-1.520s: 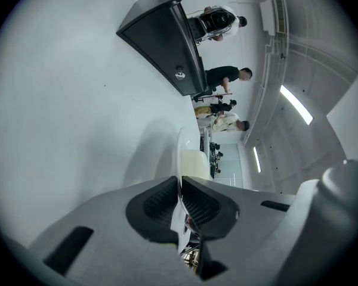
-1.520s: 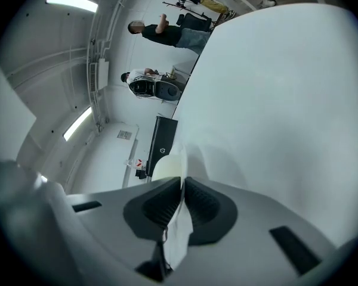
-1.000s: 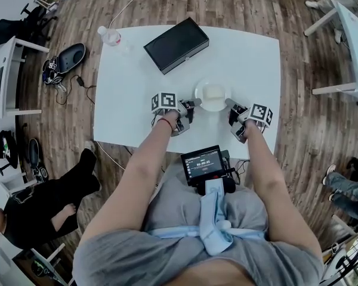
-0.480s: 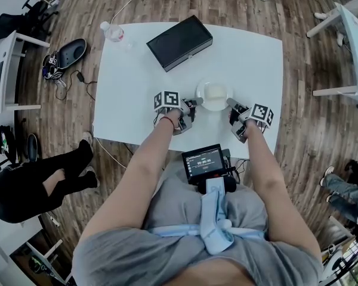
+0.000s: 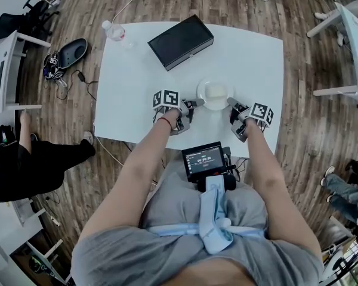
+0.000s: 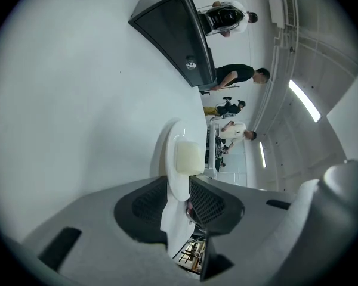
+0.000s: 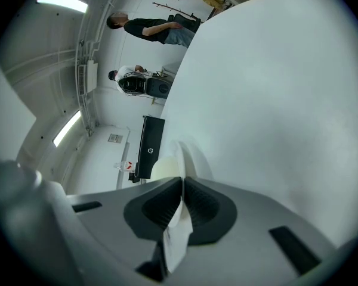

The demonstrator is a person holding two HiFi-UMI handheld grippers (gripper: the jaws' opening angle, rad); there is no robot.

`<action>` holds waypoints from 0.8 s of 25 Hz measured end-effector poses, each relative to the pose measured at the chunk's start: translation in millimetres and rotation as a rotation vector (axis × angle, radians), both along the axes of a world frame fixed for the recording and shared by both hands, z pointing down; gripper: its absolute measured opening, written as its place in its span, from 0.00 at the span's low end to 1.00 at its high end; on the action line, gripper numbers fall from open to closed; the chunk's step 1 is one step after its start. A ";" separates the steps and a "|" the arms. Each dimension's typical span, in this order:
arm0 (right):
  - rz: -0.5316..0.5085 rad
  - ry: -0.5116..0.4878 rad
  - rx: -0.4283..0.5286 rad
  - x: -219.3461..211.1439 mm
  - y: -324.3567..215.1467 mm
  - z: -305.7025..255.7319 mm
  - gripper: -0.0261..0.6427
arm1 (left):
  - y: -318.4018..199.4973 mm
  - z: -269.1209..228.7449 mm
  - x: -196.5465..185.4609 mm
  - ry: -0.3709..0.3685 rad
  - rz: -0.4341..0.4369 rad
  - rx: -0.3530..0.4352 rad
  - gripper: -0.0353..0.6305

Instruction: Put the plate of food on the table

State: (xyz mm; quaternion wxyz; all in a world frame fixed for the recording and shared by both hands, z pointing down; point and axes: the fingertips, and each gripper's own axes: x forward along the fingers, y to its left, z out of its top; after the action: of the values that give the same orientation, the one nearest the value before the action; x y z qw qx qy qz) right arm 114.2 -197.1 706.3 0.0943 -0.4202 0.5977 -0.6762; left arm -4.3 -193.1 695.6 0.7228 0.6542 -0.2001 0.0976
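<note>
Round white plate [image 5: 215, 96], smooth and shallow, with a pale squarish block of food [image 5: 215, 92] in its middle. It is at the near right part of the white table [image 5: 137, 82]; can't tell if it rests on the top or hangs just above. The left gripper [image 5: 195, 102] pinches the plate's left rim, with its dark ribbed pads [image 6: 146, 204] closed narrow on the thin edge. The right gripper [image 5: 231, 102] clamps the right rim the same way, jaws almost together on it.

The table top is matte, plain and rectangular. A flat black box [image 5: 180, 42] lies angled at the far side, well apart from the plate. A clear plastic bottle [image 5: 114, 32] stands at the far left corner. There is wide bare top left of the plate and between plate and box. The plate is near the front edge. Wood plank floor [image 5: 304, 130] all round, with another white table [image 5: 355, 46] at the right.
</note>
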 end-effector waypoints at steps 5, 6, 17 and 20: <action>-0.007 0.016 -0.006 1.3 1.2 2.1 0.10 | 6.8 -11.5 5.9 0.016 0.016 0.022 0.20; -0.006 0.018 -0.008 1.4 1.3 2.6 0.10 | 7.9 -14.8 7.3 0.018 0.021 0.033 0.20; -0.019 0.041 -0.006 2.3 2.1 4.4 0.10 | 21.4 -31.3 19.3 0.009 0.073 0.142 0.20; -0.024 0.053 0.000 2.4 1.0 3.0 0.10 | 23.1 -36.6 21.2 0.022 0.081 0.163 0.20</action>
State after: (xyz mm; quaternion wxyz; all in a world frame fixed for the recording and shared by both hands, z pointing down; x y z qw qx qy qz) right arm 116.5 -196.1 709.2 0.0702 -0.4310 0.6050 -0.6659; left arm 16.9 -170.0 659.0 0.6647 0.7195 -0.1730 0.1029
